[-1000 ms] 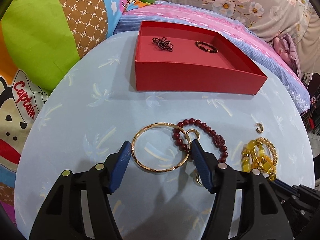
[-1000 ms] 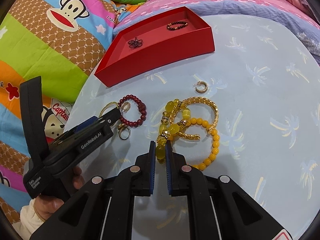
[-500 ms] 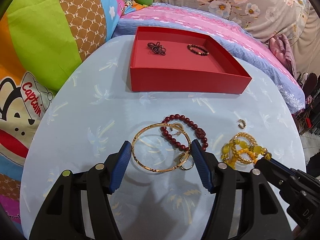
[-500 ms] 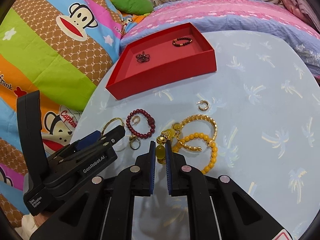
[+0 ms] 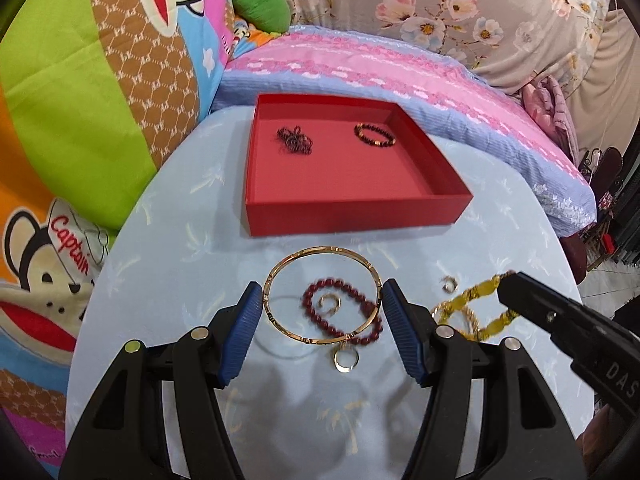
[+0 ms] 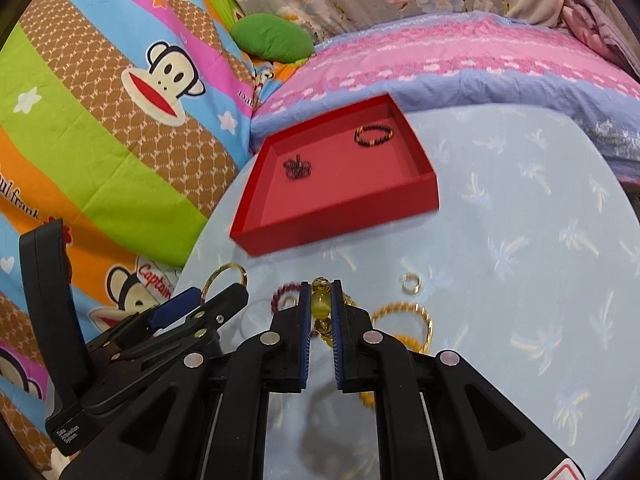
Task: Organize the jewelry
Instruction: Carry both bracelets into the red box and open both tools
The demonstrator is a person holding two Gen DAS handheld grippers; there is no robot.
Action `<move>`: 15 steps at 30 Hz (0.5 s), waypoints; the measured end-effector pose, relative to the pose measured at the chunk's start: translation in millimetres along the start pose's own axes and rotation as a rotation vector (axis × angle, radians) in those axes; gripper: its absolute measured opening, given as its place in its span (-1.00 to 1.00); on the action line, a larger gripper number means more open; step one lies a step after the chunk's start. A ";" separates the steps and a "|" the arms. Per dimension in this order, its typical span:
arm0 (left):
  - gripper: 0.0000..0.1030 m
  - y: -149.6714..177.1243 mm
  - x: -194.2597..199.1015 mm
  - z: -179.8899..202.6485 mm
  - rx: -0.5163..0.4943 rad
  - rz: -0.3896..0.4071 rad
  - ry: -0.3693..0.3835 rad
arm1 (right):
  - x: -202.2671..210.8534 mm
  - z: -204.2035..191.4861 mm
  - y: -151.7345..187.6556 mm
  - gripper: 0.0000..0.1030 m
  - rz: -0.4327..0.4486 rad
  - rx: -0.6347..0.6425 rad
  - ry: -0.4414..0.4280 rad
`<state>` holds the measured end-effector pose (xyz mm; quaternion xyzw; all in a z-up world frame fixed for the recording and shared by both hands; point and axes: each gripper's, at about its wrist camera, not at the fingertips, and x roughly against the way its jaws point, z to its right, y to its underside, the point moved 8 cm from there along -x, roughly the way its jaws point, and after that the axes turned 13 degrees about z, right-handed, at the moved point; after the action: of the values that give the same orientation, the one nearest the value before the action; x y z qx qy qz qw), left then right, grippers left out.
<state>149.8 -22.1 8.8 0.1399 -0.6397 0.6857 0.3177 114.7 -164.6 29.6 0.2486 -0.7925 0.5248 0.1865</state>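
Note:
My left gripper (image 5: 322, 288) is shut on a thin gold bangle (image 5: 328, 248), one blue pad on each side, and the bangle hangs above its own shadow on the table. Under it lie a dark red bead bracelet (image 5: 312, 312), a small gold hoop (image 5: 330, 303) and a gold ring (image 5: 347, 360). My right gripper (image 6: 321, 286) is shut on a yellow bead bracelet (image 6: 322, 306), whose other beads trail down toward the table. The red tray (image 5: 352, 216) holds a dark bead cluster (image 5: 294, 140) and a dark bracelet (image 5: 375, 136).
A gold chain bangle (image 6: 404, 310) and an orange bead bracelet (image 6: 412, 346) lie to the right of my right gripper, with a gold earring (image 6: 411, 282) beyond them. Colourful cushions (image 6: 120, 120) crowd the table's left edge, and a pink and blue bed (image 6: 460, 60) lies behind the tray.
Both grippers have risen. The gold bangle has come up off the table and away from the red bracelet, and the yellow bracelet has been pulled up out of its pile.

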 end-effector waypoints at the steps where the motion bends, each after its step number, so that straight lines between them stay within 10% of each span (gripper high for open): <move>1: 0.14 -8.0 -2.6 0.1 -0.003 0.009 -0.001 | -1.7 0.5 -8.2 -0.83 0.013 0.004 0.002; 15: 0.15 -90.6 -87.1 -10.7 -0.041 0.055 -0.041 | -98.2 -6.5 -122.5 -0.83 0.053 0.012 -0.048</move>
<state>273.9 -36.0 26.7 0.1300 -0.6637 0.6778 0.2884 266.4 -179.0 67.9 0.2411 -0.7998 0.5283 0.1522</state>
